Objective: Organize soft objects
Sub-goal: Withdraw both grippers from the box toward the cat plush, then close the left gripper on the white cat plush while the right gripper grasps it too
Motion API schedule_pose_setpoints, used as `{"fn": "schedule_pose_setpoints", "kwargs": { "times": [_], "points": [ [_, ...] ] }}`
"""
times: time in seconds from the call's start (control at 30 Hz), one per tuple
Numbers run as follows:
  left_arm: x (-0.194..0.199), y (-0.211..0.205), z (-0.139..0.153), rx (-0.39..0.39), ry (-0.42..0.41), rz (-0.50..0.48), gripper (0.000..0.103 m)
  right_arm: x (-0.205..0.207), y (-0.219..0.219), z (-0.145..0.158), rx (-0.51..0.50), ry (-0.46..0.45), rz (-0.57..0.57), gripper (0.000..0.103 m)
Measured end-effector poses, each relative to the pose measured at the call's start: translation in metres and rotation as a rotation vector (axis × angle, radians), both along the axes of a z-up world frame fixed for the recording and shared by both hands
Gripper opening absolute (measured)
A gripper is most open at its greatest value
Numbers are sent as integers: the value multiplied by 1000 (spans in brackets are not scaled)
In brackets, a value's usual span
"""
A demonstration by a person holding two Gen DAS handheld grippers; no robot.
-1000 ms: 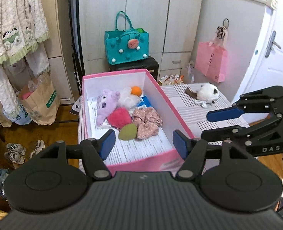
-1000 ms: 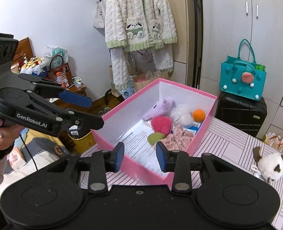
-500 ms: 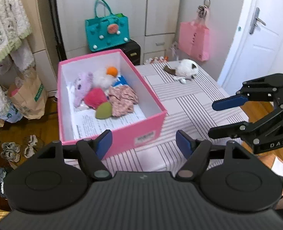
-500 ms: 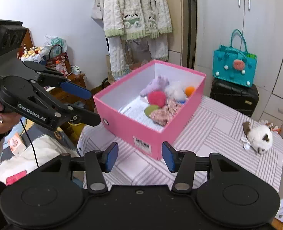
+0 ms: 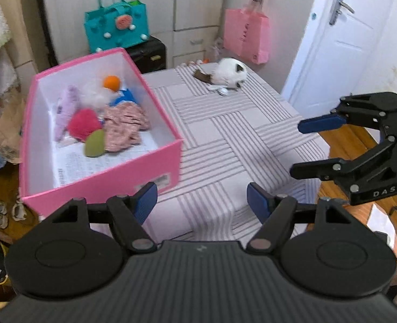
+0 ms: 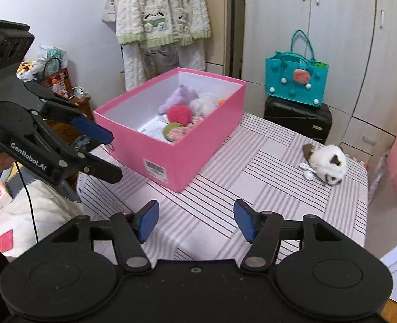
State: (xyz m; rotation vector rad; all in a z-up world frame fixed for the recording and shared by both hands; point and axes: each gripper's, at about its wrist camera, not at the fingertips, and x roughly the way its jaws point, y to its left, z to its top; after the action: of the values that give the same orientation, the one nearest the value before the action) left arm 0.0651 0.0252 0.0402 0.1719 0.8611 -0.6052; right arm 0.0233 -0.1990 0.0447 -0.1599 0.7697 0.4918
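A pink box [image 5: 101,185] [image 6: 187,158] stands on the striped table [image 5: 225,140] [image 6: 265,183]. It holds several soft things: a purple plush [image 5: 65,110], a pink pompom [image 5: 84,123], a green sponge [image 5: 95,143], a floral cloth [image 5: 124,126] and an orange ball [image 5: 111,82]. A white cat plush [image 5: 229,75] [image 6: 327,165] lies on the table's far side. My left gripper [image 5: 201,202] [image 6: 101,150] is open and empty near the box's front corner. My right gripper [image 6: 195,220] [image 5: 306,145] is open and empty above the table.
A teal bag [image 5: 116,27] [image 6: 296,80] sits on a black case [image 6: 298,119] behind the table. A pink bag [image 5: 245,36] hangs by a white door [image 5: 343,40]. Clothes [image 6: 162,16] hang at the back. The table's near edge is close below both grippers.
Both grippers have pulled back and up from over the box, swinging right. The right gripper's jaws have widened. The box and cat plush stay put.
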Motion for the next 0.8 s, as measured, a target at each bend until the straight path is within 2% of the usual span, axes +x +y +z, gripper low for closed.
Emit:
{"fn": "schedule_pose_setpoints", "kwargs": {
  "times": [0.1,0.17,0.27,0.3,0.4,0.57,0.7,0.8],
  "points": [
    [3,-13,-9,-3,30,-27,73,4,-8,-15,-27,20,6,74],
    [6,-24,-16,-1,49,-36,73,9,-16,-25,-35,36,-17,74],
    [11,-40,-23,1,67,-45,73,15,-33,-35,4,41,-40,74],
    [13,-45,-25,-1,71,-45,76,16,-40,-38,23,31,-46,74],
    [12,-69,-26,26,17,-86,81,19,-58,-45,51,-13,-81,75],
    [21,-96,-25,-14,13,-127,84,28,-89,-63,-42,-145,-128,75],
    [33,-113,-26,-39,-8,-124,85,34,-122,-68,114,-195,-142,76],
    [44,-118,-30,-76,21,-118,86,38,-130,-70,125,-223,-144,76]
  ]
}}
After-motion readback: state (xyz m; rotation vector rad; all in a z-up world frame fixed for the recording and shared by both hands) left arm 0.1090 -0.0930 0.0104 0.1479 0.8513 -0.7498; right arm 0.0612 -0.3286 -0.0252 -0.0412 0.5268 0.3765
